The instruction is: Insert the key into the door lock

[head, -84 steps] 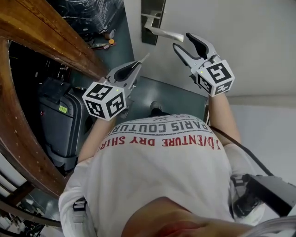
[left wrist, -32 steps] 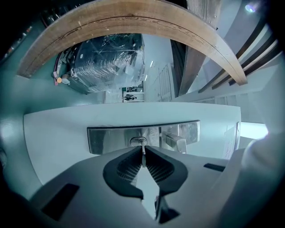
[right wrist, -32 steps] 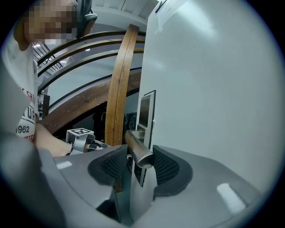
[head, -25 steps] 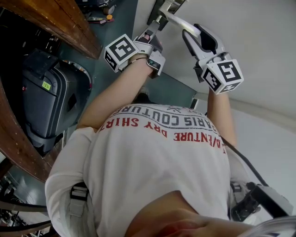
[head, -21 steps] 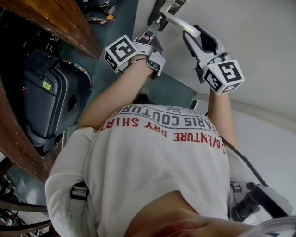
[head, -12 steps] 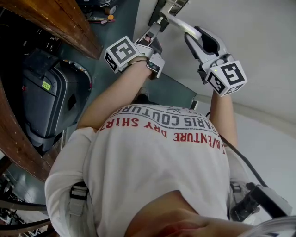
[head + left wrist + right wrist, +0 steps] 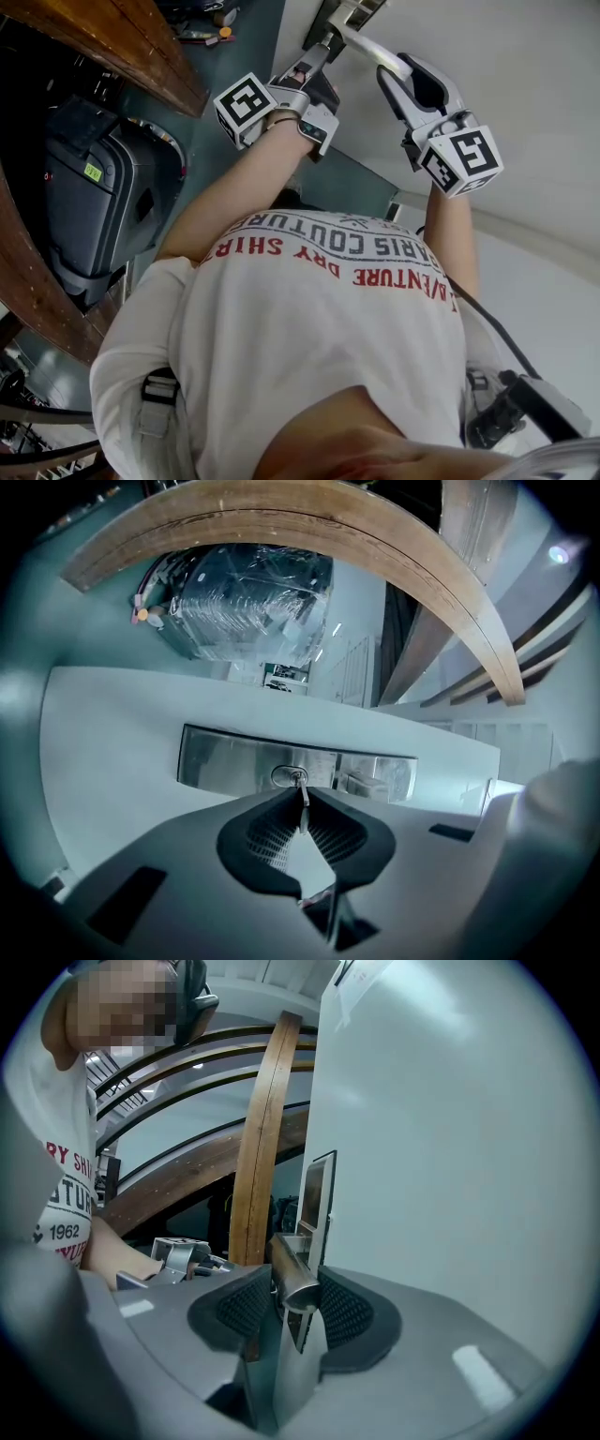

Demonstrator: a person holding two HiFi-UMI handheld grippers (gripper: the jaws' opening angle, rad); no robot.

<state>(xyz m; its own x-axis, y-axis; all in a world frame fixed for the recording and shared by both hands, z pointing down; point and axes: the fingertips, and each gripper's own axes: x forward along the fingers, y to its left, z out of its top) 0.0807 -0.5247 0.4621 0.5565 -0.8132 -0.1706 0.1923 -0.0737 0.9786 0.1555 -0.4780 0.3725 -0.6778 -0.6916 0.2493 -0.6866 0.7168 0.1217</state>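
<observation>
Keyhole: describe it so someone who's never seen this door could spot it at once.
On the white door sits a long metal plate. The keyhole is the small oval ring near the plate's middle, beside the handle. It alone has the key, pinched in the left gripper, touching it.

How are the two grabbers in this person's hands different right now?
The left gripper pinches a thin key, fingers almost together; the right gripper has its fingers wider apart, around the thick door handle. The left holds its key at the keyhole; the right's fingers have just been closing on the handle. Both are holding something.
</observation>
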